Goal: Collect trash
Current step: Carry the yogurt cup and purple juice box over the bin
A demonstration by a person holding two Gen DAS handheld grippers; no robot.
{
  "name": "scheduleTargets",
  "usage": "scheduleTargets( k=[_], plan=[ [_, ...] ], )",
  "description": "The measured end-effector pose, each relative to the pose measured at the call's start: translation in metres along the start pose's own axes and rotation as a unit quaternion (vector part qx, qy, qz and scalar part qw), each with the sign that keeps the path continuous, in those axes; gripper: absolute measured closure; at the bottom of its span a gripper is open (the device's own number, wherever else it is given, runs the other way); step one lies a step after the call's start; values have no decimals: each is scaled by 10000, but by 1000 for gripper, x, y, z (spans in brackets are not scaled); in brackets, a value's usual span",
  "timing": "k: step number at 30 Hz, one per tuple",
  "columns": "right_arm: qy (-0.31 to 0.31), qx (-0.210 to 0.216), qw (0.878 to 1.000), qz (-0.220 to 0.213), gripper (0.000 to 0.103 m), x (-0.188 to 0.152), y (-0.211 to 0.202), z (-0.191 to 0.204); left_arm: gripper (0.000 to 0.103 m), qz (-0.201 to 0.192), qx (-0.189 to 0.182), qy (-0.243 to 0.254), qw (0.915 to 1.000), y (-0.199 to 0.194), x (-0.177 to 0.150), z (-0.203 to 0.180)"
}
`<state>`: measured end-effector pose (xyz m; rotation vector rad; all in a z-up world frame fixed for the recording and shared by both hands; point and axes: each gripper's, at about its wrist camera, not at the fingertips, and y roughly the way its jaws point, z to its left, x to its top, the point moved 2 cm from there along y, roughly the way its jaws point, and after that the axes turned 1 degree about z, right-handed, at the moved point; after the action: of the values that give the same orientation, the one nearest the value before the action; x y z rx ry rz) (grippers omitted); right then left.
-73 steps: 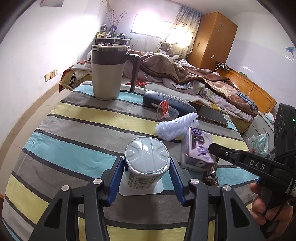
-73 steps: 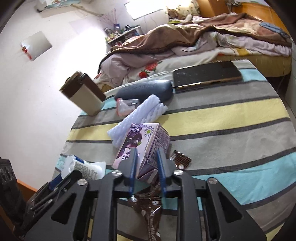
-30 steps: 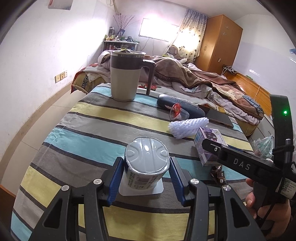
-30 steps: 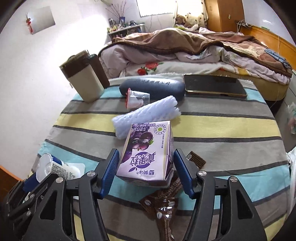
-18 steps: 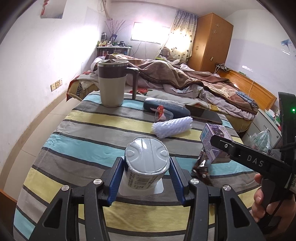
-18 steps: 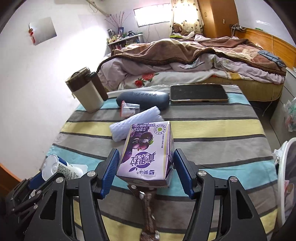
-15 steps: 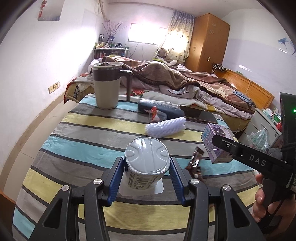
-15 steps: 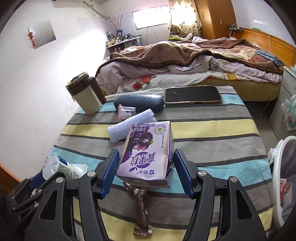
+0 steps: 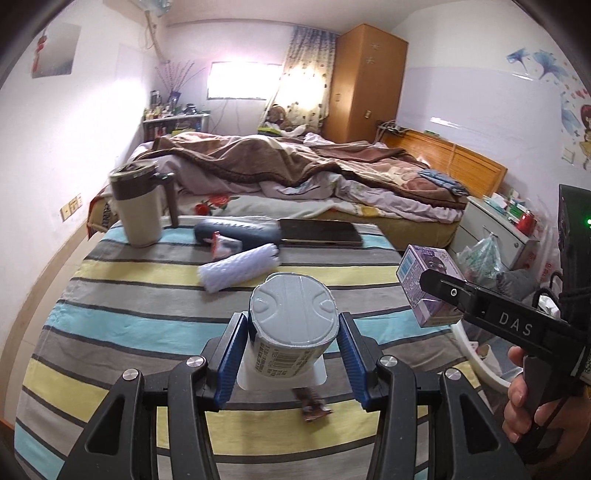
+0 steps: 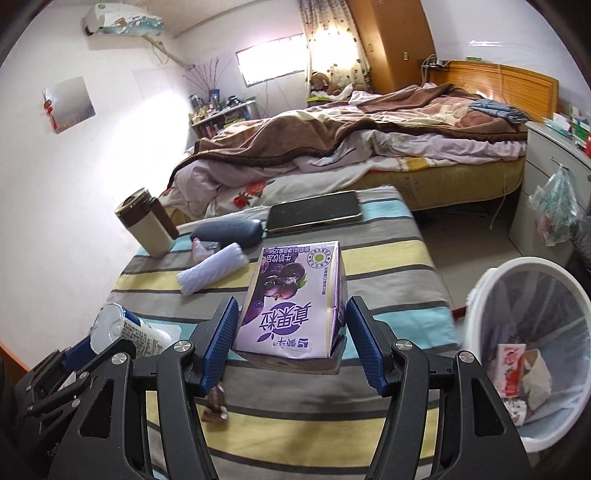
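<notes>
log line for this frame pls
left gripper: shut on yogurt cup | right gripper: shut on milk carton | bin: right of table

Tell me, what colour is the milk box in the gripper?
Purple, with white letters. The milk box shows best in the right wrist view.

White walls (image 9: 92, 122). Bright window (image 9: 240, 80) on far wall, patterned curtain (image 9: 304, 74) just right of it. Wooden wardrobe (image 9: 369, 81) far right. Unmade bed (image 9: 295, 177) with brown blanket, wooden headboard (image 9: 454, 158) at right. Cluttered shelf (image 9: 173, 122) far left. Air conditioner (image 10: 122, 18) high on left wall.
</notes>
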<state>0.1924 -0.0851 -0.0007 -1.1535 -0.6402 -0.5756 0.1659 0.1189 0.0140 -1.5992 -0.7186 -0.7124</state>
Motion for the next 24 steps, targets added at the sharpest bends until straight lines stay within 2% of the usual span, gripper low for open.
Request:
scheduleTargets(
  k=[13,24],
  plan=[
    [249,-550,9976,-341,41,-4,-44,-72,53,35,-640,536,9965,14,4,-101],
    [552,-1033,9922,-417,41,-14,-68,-133,53,207,-1302,969,9865,32,-2,-184]
  ],
)
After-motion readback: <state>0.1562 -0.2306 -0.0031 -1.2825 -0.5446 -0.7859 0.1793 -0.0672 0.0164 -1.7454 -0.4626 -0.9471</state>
